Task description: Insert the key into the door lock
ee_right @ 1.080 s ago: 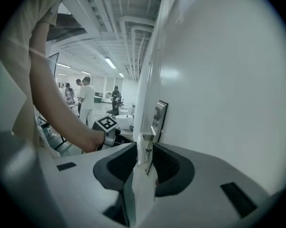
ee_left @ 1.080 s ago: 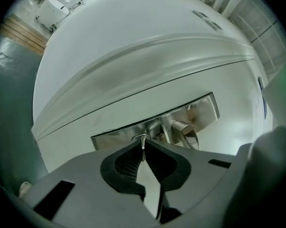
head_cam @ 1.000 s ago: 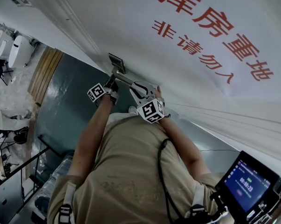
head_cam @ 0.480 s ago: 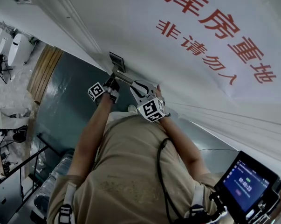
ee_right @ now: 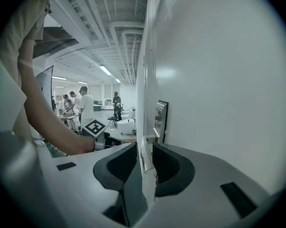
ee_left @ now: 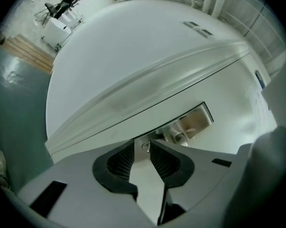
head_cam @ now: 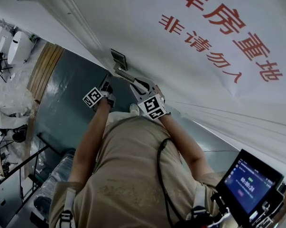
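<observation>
The white door (head_cam: 147,37) carries a steel lock plate (head_cam: 118,58) with a lever handle (head_cam: 127,75). My right gripper (head_cam: 142,86) is shut on that handle; in the right gripper view its pads (ee_right: 164,163) press the lever (ee_right: 145,163) below the lock plate (ee_right: 159,120). My left gripper (head_cam: 105,87) sits a little back from the lock. Its jaws have just been opening, and in the left gripper view the left gripper (ee_left: 142,144) stands open with nothing pressed between its pads. The small silver key (ee_left: 145,147) shows just past the tips, at the lock plate (ee_left: 192,123).
Red characters (head_cam: 218,27) run across the door. A tablet screen (head_cam: 249,182) hangs at the lower right. The teal floor (head_cam: 67,103) and a wooden board (head_cam: 43,72) lie to the left. Several people (ee_right: 86,103) stand far off in the hall.
The left gripper has let go and drawn back from the lock, down and to the left in the head view. The right gripper has kept its hold on the handle.
</observation>
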Demonstrator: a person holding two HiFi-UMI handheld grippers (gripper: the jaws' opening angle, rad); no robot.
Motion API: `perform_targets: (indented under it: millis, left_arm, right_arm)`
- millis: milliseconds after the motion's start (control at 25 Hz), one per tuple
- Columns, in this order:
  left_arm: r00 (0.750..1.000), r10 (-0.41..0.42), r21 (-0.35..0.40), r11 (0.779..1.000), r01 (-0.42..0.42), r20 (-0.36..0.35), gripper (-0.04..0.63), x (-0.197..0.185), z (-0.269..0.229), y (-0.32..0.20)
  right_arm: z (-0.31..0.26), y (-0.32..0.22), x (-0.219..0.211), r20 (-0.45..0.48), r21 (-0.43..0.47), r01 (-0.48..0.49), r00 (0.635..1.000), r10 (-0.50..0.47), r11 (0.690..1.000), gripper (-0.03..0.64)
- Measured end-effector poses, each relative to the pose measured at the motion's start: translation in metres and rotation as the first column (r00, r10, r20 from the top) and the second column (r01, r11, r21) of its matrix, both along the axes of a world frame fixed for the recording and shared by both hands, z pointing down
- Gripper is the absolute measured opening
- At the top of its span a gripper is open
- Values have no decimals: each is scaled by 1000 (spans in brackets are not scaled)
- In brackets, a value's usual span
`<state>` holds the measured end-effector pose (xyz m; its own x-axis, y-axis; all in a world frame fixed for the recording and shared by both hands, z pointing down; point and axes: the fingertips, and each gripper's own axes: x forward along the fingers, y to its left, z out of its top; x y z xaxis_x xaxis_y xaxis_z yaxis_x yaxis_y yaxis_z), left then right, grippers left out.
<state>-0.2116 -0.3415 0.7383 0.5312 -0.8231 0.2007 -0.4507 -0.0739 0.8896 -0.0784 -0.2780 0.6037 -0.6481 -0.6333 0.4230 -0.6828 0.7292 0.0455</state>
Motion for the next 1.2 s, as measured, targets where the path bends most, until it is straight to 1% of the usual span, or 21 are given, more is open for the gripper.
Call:
perform_targets:
  millis: [80, 120, 200, 240, 280, 360, 560, 760, 840, 960, 1120, 1200]
  left_arm:
    - [996, -3, 29, 1000, 1, 87, 97, -10, -9, 6]
    - [989, -6, 51, 999, -2, 149, 99, -15, -15, 9]
    - [959, -16, 102, 995, -14, 282, 100, -24, -30, 16]
    - [944, -20, 126, 992, -23, 329, 100, -26, -37, 19]
    - [934, -23, 146, 989, -31, 357, 100, -26, -44, 21]
    - [924, -33, 176, 984, -37, 380, 100, -27, -56, 25]
    - [915, -76, 244, 969, -25, 396, 100, -36, -85, 34]
    - [907, -121, 278, 960, 4, 404, 101, -58, -107, 54]
    - [901, -152, 282, 959, 34, 407, 103, -74, -112, 69]
    - [884, -209, 284, 954, 91, 419, 105, -105, -117, 98]
    - [852, -263, 284, 948, 142, 453, 110, -147, -125, 132]
    - [834, -297, 287, 942, 176, 464, 121, -169, -130, 150]
  right_arm:
    - [0, 0, -5, 18, -15, 7, 1000, -7, 1000, 110]
    - [-1, 0, -7, 23, -17, 14, 1000, -14, 1000, 110]
    - [-3, -1, -13, 30, -17, 26, 999, -26, 1000, 110]
    - [-4, -2, -15, 35, -17, 29, 999, -29, 999, 110]
    - [-5, -4, -17, 40, -17, 32, 999, -32, 999, 110]
    - [-7, -8, -21, 49, -16, 40, 998, -39, 999, 110]
    - [-10, -13, -38, 64, -11, 77, 995, -76, 997, 110]
    - [-15, -16, -61, 70, 3, 122, 990, -122, 993, 110]
    - [-19, -14, -73, 79, 9, 137, 987, -138, 990, 110]
    - [-26, -5, -93, 96, 18, 160, 982, -161, 987, 110]
    - [-35, 1, -123, 108, 33, 192, 975, -195, 981, 110]
    - [-38, 5, -140, 111, 41, 214, 970, -217, 976, 110]
